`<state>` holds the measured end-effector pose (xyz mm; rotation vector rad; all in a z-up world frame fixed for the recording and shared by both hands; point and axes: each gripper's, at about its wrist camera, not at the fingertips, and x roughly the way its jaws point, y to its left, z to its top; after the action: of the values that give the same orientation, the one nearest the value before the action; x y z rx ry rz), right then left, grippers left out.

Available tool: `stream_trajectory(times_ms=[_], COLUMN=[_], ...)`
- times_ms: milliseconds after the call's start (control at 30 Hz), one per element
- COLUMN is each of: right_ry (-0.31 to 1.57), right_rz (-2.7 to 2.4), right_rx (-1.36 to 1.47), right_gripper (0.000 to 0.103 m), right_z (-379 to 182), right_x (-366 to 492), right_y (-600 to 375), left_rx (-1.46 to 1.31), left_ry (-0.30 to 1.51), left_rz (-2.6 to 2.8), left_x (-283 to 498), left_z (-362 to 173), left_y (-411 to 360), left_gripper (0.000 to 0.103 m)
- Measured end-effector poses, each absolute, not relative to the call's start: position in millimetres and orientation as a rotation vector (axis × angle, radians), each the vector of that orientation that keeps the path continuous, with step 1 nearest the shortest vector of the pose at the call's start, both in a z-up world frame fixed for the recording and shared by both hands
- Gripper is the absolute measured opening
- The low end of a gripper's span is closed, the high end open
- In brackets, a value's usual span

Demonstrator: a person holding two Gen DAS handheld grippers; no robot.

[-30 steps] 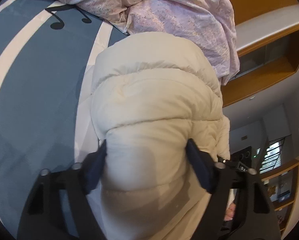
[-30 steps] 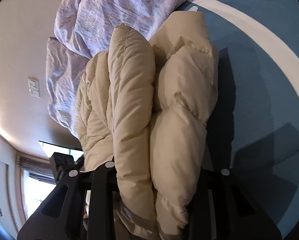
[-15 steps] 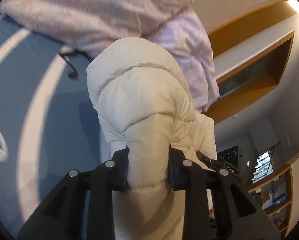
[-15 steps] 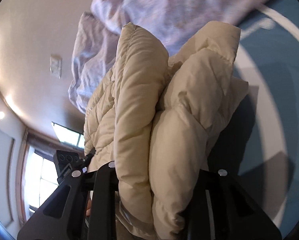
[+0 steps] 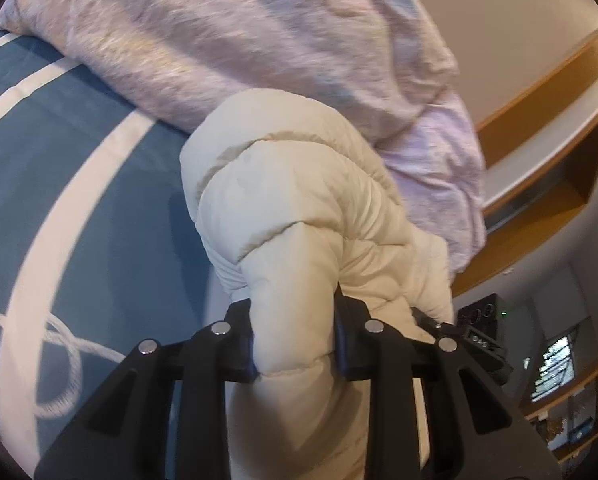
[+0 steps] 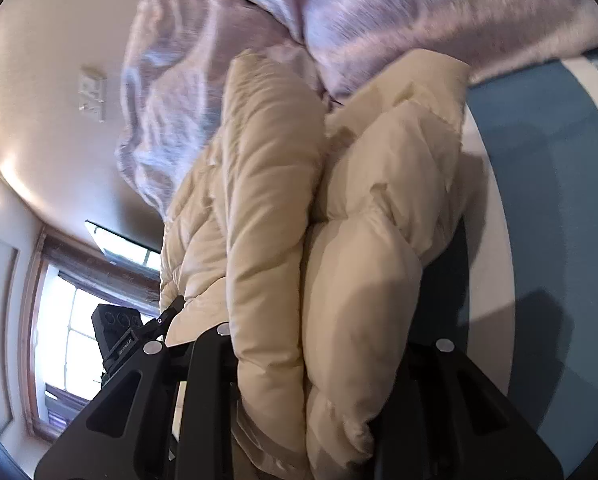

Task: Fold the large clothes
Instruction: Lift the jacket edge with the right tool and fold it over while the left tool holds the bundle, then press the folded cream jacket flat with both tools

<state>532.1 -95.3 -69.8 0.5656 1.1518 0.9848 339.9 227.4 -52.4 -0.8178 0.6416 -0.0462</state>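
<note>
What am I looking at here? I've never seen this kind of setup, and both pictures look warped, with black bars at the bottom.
There is no robot arm: a person holds a two-finger gripper in each hand, each carrying a fisheye camera that looks along its fingers. The black bars are those grippers. One picture is from the left gripper, the other from the right gripper. Both are shut on a cream puffer jacket, bunched up above a blue bedcover with white stripes. A lilac duvet lies heaped behind it.
</note>
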Motion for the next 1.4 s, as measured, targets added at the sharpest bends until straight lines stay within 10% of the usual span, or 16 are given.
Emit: stream_trajectory(times_ms=[300,567,1400], right_ry=[1.065,0.821,0.822], right_rz=[0.803,0.694,0.629], right_rx=[0.350,0.211,-0.066], right_gripper=[0.061,0.062,0.061], right_z=[-40.9,24.2,-27.1], right_x=[518.0,479.9,480.2], right_y=[-105.2,-123.6,-38.6], left_rx=[-0.611,-0.352,-0.135], left_ry=[0.658,0.563,0.703], left_rz=[0.138,0.310,0.312], left_x=[333.9,310.3,366.4], left_z=[-44.4,-1.3,-47.6], left_y=[220.1,197.0,141.6], left_gripper=[0.052,0.074,0.083])
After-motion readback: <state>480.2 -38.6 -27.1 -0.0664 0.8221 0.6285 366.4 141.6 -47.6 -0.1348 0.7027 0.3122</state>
